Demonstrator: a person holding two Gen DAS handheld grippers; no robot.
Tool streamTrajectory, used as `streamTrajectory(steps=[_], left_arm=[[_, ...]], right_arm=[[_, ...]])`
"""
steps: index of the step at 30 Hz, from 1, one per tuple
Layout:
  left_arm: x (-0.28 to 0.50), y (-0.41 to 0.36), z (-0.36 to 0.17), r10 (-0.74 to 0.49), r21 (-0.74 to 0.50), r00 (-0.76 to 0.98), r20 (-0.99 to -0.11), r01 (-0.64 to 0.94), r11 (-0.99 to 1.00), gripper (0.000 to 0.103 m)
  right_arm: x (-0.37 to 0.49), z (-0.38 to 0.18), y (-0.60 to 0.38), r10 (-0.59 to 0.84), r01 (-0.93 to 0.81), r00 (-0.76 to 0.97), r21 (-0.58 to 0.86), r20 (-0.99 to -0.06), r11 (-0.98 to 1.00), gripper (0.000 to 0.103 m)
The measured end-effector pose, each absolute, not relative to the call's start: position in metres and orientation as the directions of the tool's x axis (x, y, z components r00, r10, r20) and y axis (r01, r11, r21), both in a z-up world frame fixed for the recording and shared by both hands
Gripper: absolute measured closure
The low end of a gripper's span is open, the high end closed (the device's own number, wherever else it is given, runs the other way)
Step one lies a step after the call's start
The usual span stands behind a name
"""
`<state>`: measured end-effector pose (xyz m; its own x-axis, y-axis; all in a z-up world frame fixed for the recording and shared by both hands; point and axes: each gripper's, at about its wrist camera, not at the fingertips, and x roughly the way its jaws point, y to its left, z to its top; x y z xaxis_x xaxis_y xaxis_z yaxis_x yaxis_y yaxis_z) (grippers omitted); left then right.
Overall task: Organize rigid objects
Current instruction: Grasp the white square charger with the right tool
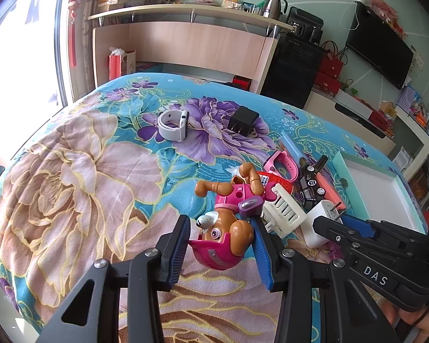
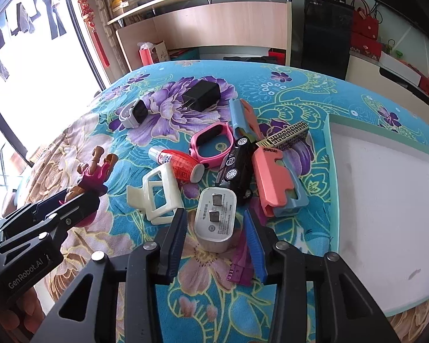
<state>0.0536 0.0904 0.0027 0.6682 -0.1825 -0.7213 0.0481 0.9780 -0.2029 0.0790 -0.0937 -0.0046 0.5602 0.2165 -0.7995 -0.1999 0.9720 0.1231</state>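
Now, with the left gripper (image 1: pixel 221 244) clamping the toy dog (image 1: pixel 224 228), the right gripper (image 2: pixel 214 238) should squeeze the white charger (image 2: pixel 214 218), which sits between its not-yet-touching pads, squarely before lifting it to the tray (image 2: pixel 386 200).

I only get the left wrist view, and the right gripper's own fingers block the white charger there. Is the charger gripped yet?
Observer: Not clamped. In the right wrist view the white charger stands between the fingers of the right gripper, and a gap shows at the right-hand pad.
Operator: Is anything else between those fingers?
Observer: Yes. A purple strap lies on the bedspread just inside the right-hand finger, beside the charger.
Operator: Is the tray free for my toy dog?
Observer: The part of the tray that shows holds nothing. There are only a few dark marks on its white floor.
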Motion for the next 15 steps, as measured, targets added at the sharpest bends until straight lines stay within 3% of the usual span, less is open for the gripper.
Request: streamTrajectory(steps=[1, 15], left_arm=[[0.054, 0.091, 0.002, -0.181, -0.202, 0.667, -0.723, 0.047, 0.978, 0.057], [0.059, 0.085, -0.009, -0.153, -0.171, 0.643, -0.750, 0.034, 0.985, 0.057]], right_arm=[[0.080, -0.008, -0.092, 0.215, -0.201, 0.555, 0.122, -0.804, 0.972, 0.072], [0.092, -0.031, -0.090, 0.216, -0.185, 0.527, 0.137, -0.822, 0.973, 0.074]])
